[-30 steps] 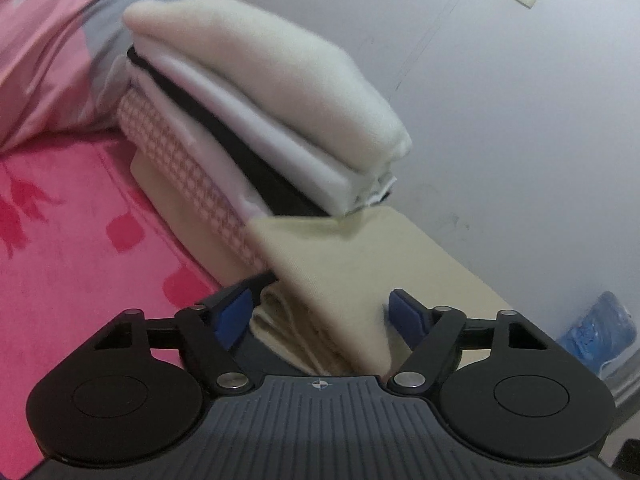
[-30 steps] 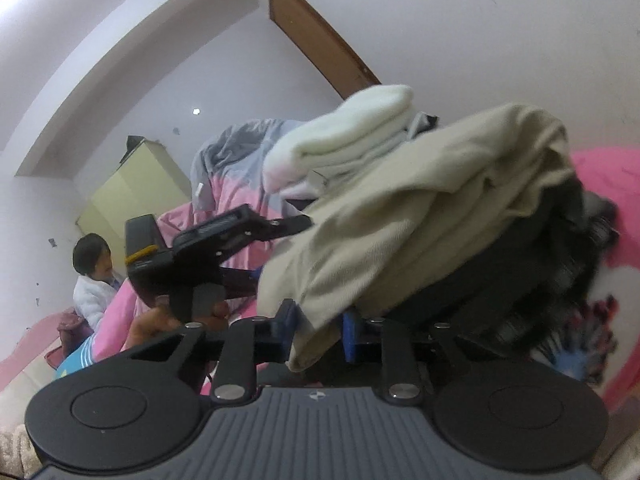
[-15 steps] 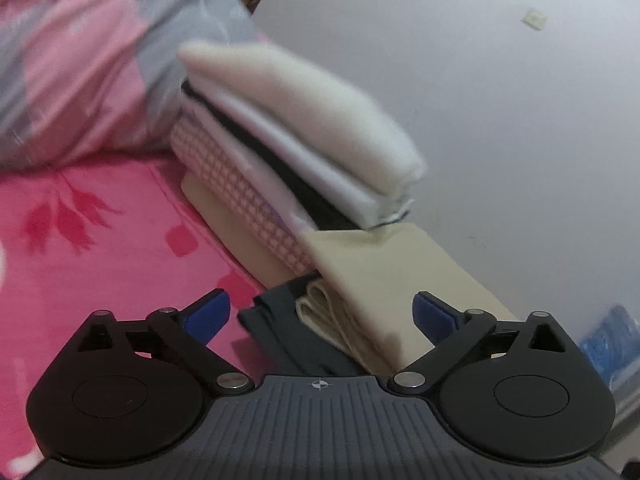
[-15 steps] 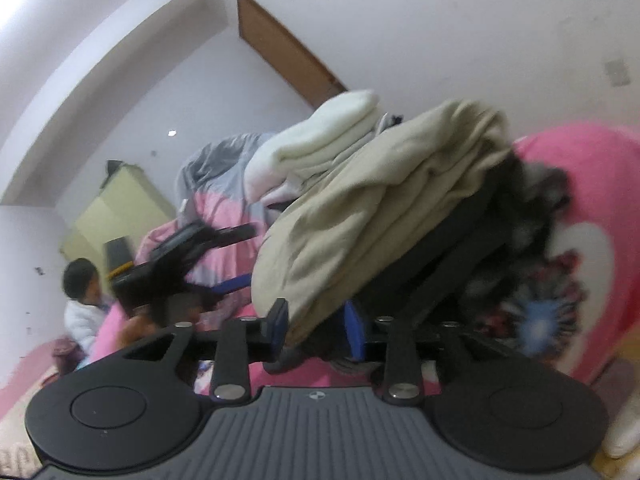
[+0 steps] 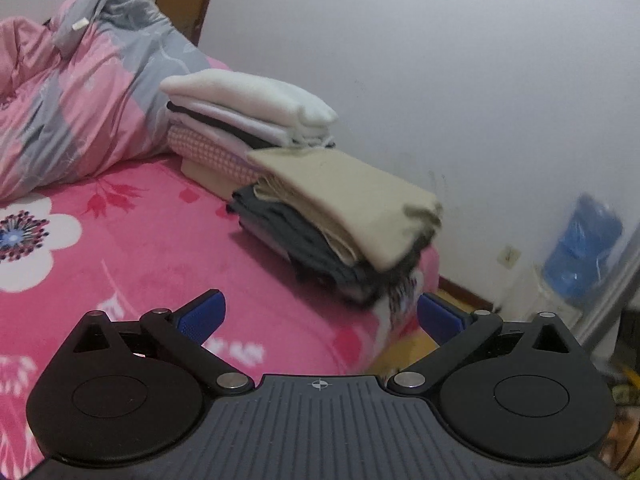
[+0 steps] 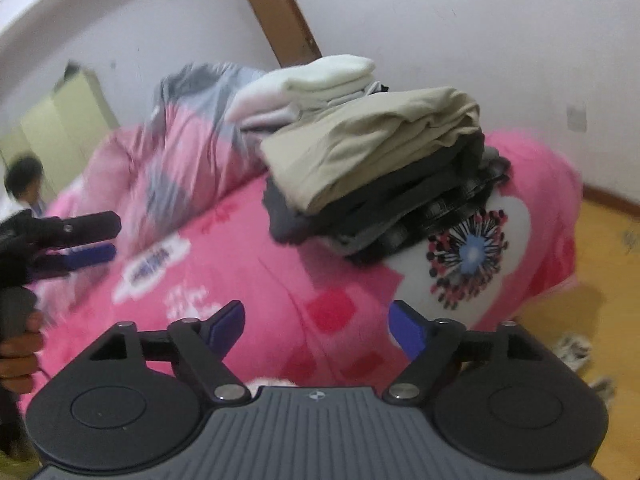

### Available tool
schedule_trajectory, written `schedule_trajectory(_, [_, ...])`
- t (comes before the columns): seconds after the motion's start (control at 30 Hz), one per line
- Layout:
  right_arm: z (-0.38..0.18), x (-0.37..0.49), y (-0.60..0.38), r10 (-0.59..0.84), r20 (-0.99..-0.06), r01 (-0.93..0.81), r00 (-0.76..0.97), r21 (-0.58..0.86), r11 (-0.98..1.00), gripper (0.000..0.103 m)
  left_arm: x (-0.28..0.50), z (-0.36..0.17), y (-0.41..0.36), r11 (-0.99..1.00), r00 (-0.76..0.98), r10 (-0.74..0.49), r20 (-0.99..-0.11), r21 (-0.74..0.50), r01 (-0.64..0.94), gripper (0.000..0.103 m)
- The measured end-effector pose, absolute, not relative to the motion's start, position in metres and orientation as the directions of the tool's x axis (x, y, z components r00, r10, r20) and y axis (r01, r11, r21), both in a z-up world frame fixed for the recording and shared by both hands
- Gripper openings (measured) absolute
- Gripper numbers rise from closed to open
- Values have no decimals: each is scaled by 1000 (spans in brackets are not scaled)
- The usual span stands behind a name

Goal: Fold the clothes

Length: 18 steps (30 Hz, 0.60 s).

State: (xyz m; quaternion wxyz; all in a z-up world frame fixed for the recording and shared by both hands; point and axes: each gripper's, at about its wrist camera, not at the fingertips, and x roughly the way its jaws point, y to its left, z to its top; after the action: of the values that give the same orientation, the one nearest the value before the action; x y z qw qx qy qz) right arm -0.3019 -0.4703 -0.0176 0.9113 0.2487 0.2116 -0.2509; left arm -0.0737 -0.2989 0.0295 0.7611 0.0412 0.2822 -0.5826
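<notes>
Beige folded knit garment (image 5: 352, 196) now lies on top of a low stack of dark grey folded clothes (image 5: 304, 248), near the corner of the bed with the pink flowered blanket (image 5: 132, 240). A second ago both tools were at this garment: the right tool had its edge pinched, the left tool had it between the blue pads. Both have let go since and backed away from the stack.

Left tool (image 5: 320, 316): jaws spread wide, released, nothing between them, only blanket and bed edge beyond. Right tool (image 6: 316, 324): its jaws have just been opening, now wide too, nothing held, pink blanket showing through the gap.

Reading: this piece looks placed and done. Its near edge is somewhat rumpled and overhangs the dark layers. Next step is probably fetching another garment, though no unfolded one shows in either view.

Behind the beige piece, just beside it and higher, stands a taller pile of folded cream, white and pink-checked clothes (image 5: 244, 120), against the bunched pink and grey quilt (image 5: 80, 100).

Left wrist view alone shows a blue water bottle (image 5: 584, 256) by the white wall. Right wrist view alone shows the left tool from the side at the far left with a hand (image 6: 18, 352) on its grip, a blurred seated person (image 6: 24, 180), a pale green cupboard (image 6: 68, 128), and wooden floor (image 6: 600, 280) past the bed corner.
</notes>
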Motion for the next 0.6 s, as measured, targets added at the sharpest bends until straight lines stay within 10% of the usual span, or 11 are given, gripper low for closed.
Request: schedule_trajectory(0.6, [4,-309,-378,-591,-498,688,634,16,725,103,-120,25,-252,611,460,-712,-531,-146,778,103])
